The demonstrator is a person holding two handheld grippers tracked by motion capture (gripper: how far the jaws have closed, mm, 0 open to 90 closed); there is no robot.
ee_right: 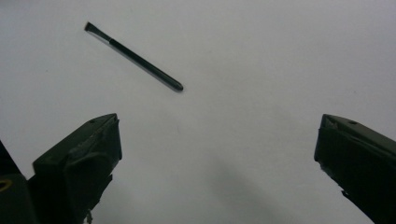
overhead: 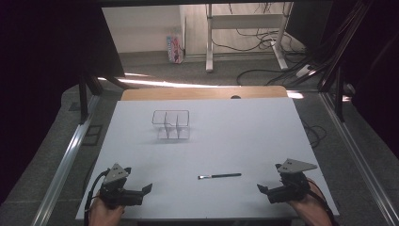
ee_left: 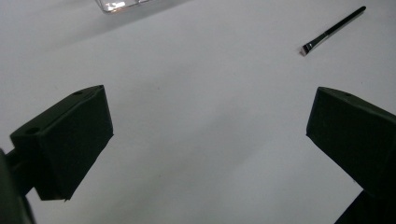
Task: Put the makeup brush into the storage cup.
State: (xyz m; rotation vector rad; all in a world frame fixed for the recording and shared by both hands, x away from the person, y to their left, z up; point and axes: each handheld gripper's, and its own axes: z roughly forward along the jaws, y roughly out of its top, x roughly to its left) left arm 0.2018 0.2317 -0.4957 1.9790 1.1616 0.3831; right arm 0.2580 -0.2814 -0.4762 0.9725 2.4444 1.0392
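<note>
1. The left gripper (overhead: 147,189) rests near the table's (overhead: 244,136) near edge, jaws spread wide with nothing between them.
2. The right gripper (overhead: 261,189) sits at the near right corner, likewise wide and holding nothing.
3. The brush (overhead: 219,176) lies flat between them, closer to the right gripper, touching neither, bare surface all round.
4. The clear organiser (overhead: 171,125) stands well apart, farther back.

Tool (ee_right: 217,154) wide open, brush (ee_right: 133,56) on table (ee_right: 261,70) ahead.
</note>
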